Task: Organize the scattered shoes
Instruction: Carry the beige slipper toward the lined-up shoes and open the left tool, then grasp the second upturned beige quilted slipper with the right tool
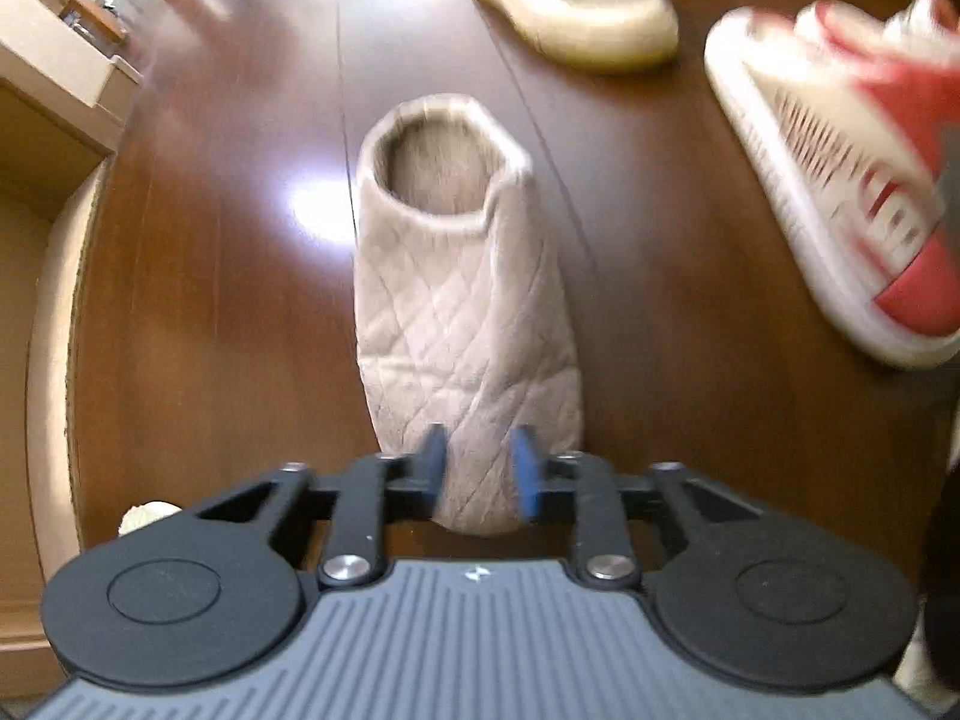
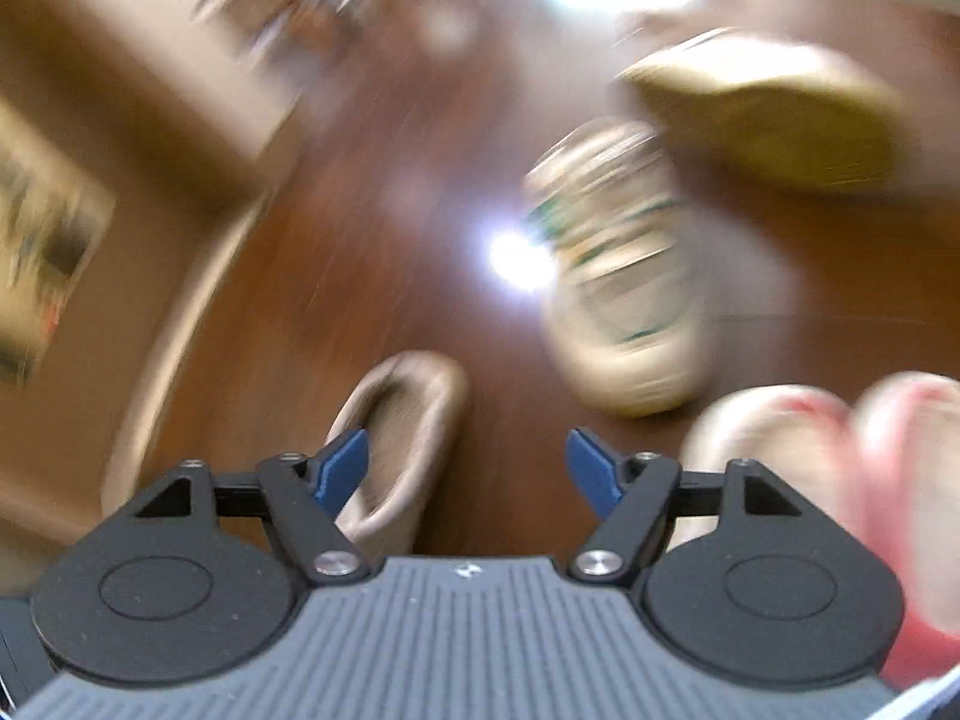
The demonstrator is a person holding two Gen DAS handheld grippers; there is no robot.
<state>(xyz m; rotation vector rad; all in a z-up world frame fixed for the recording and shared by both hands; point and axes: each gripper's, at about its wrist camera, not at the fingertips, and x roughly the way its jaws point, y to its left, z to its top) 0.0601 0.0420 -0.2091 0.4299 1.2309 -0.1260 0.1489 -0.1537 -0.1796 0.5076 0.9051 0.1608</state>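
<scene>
On left view, quilted slipper [image 1: 462, 324] sharp, right view blurred

A shiny brown table and the room around it

The dark wooden table [image 1: 228, 300] is round at its edge and has thin lines running across the top. Bright light makes white spots on it. Past the edge, at the upper left, stands light wooden furniture [image 1: 54, 72]. The other view is too blurry to tell much.
</scene>
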